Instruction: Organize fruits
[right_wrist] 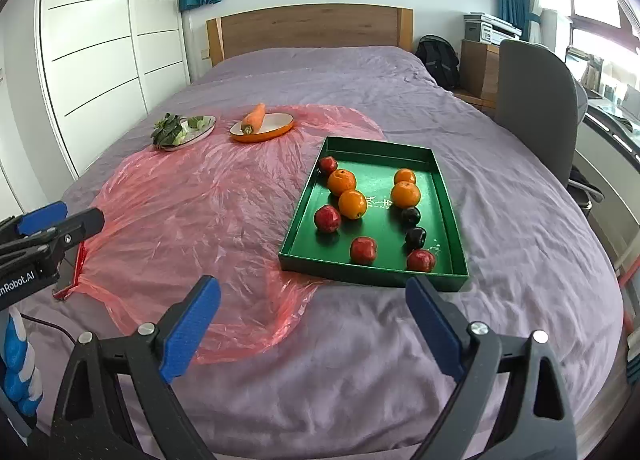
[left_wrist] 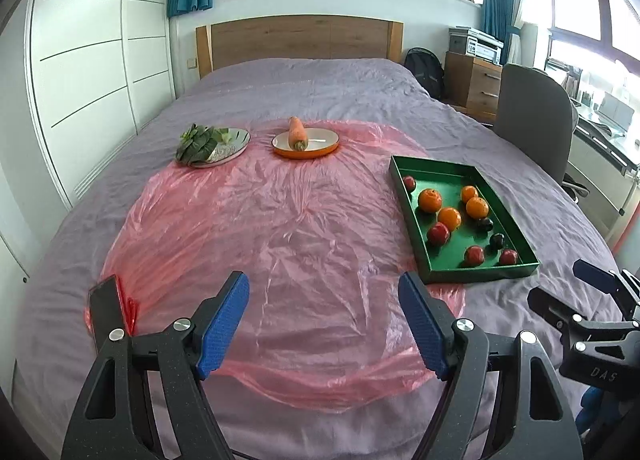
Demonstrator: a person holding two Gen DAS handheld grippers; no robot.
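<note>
A green tray [right_wrist: 448,195] [left_wrist: 400,175] lies on the bed and holds several oranges [right_wrist: 352,204] [left_wrist: 430,200], several red apples [right_wrist: 363,250] [left_wrist: 438,233] and two dark plums [right_wrist: 415,237] [left_wrist: 497,240]. My left gripper [left_wrist: 324,294] is open and empty over the pink plastic sheet [left_wrist: 280,219], left of the tray. My right gripper [right_wrist: 314,302] is open and empty, just short of the tray's near edge. Each gripper shows at the edge of the other's view.
An orange plate [left_wrist: 306,145] carries a carrot [left_wrist: 297,133]. A silver plate [left_wrist: 236,141] carries leafy greens [left_wrist: 198,143]. A phone [left_wrist: 106,308] lies at the sheet's left edge. A grey chair [left_wrist: 532,119] stands right of the bed.
</note>
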